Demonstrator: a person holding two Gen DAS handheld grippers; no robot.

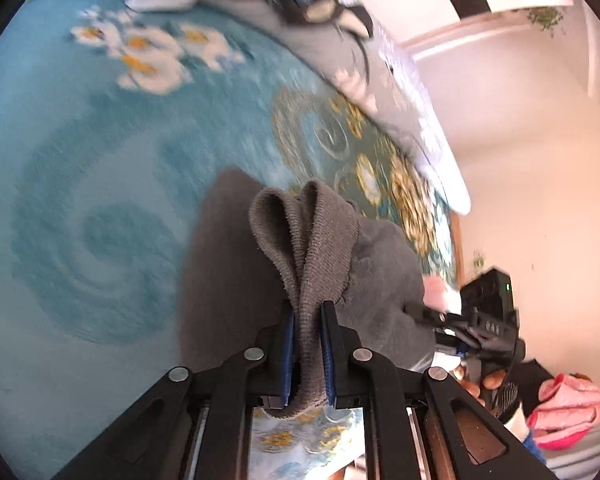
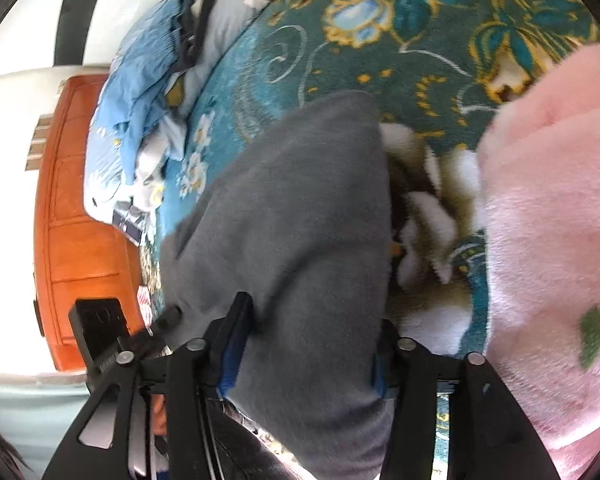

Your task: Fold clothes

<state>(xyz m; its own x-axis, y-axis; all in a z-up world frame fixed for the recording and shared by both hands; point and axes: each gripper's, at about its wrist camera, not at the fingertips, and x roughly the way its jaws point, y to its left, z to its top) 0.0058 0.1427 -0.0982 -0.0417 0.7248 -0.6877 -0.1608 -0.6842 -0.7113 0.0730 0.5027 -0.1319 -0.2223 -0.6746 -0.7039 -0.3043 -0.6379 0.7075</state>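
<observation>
A grey fleece garment (image 1: 384,280) hangs over a blue flowered blanket (image 1: 92,168). My left gripper (image 1: 309,312) is shut on its ribbed grey cuff (image 1: 308,240), which sticks up between the blue pads. In the right wrist view the same grey garment (image 2: 300,240) fills the space between my right gripper's (image 2: 312,320) fingers, which stand wide apart; the left finger (image 2: 236,320) shows, the right one is mostly hidden by cloth. The right gripper also shows in the left wrist view (image 1: 476,320), at the garment's right edge.
A pink fleece garment (image 2: 552,240) lies to the right. A pile of blue and grey clothes (image 2: 148,92) sits at the blanket's far side. An orange wooden cabinet (image 2: 80,220) stands beyond. A pink cloth (image 1: 568,408) lies at lower right in the left wrist view.
</observation>
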